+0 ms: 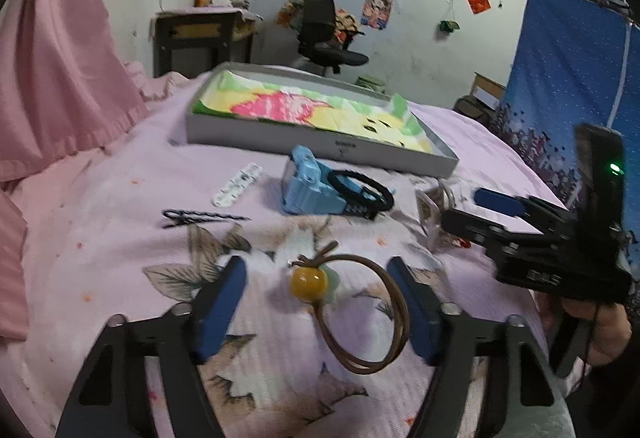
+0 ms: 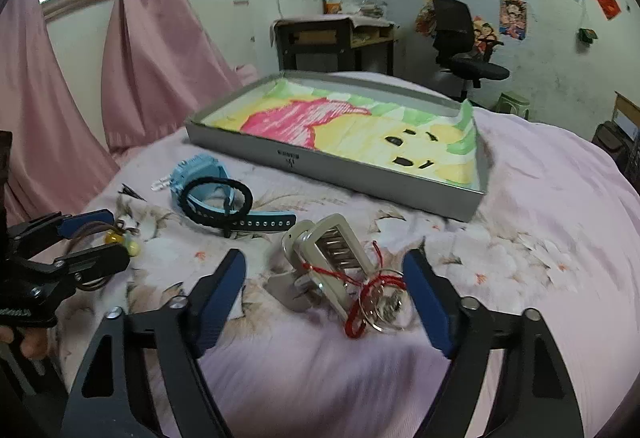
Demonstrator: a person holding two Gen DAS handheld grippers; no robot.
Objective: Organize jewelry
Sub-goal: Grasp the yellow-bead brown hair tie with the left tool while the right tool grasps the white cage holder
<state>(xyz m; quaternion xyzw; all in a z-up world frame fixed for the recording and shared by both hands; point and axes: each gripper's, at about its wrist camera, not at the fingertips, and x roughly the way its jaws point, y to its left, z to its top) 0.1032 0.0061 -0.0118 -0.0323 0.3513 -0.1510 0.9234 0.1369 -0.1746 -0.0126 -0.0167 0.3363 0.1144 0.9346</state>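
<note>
While the left gripper (image 1: 316, 312) straddles the brown hair tie (image 1: 362, 312), its pads stand clear. The right gripper (image 2: 326, 302) brackets the hair clip (image 2: 332, 258), not clamped.

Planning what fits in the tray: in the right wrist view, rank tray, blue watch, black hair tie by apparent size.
Largest to smallest:
1. tray
2. blue watch
3. black hair tie, lying looped over the watch, clearly smaller.

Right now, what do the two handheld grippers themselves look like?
Both are alike: the left gripper and the right gripper have black angular frames with silver bolts, and jaws faced with blue ribbed pads. Seen from the left wrist, the right gripper's black body carries a lit green light and white lettering.
</note>
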